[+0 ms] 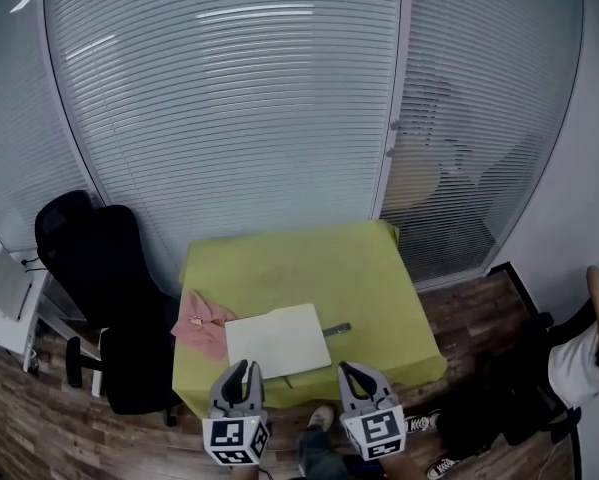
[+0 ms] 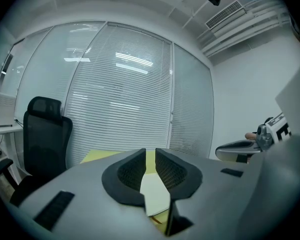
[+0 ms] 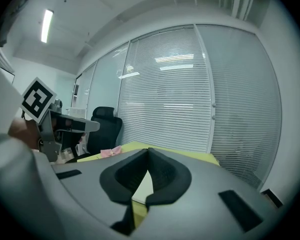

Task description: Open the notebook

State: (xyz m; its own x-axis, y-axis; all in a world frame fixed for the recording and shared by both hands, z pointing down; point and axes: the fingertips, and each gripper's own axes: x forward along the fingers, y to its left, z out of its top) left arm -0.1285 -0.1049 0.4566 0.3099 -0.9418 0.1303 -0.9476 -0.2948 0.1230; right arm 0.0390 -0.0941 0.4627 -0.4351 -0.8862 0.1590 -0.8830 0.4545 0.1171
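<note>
Partition wall [image 1: 229, 118]: glazed, hung with closed horizontal blinds. Floor [image 1: 19, 418]: laid in dark wood planks. Table [image 1: 299, 258]: draped in yellow-green cloth. Black office chair [image 1: 104, 268]: set just beside the table. Ceiling light strip [image 3: 46, 25]: lit.

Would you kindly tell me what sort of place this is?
Most likely an office: tall horizontal blinds along the wall, a black office chair, and a small table draped in yellow-green.

table [image 1: 309, 258]: yellow-green | notebook [image 1: 277, 340]: white | cloth [image 1: 201, 320]: pink | chair [image 1: 104, 258]: black | blinds [image 1: 229, 118]: grey-white stripes
</note>
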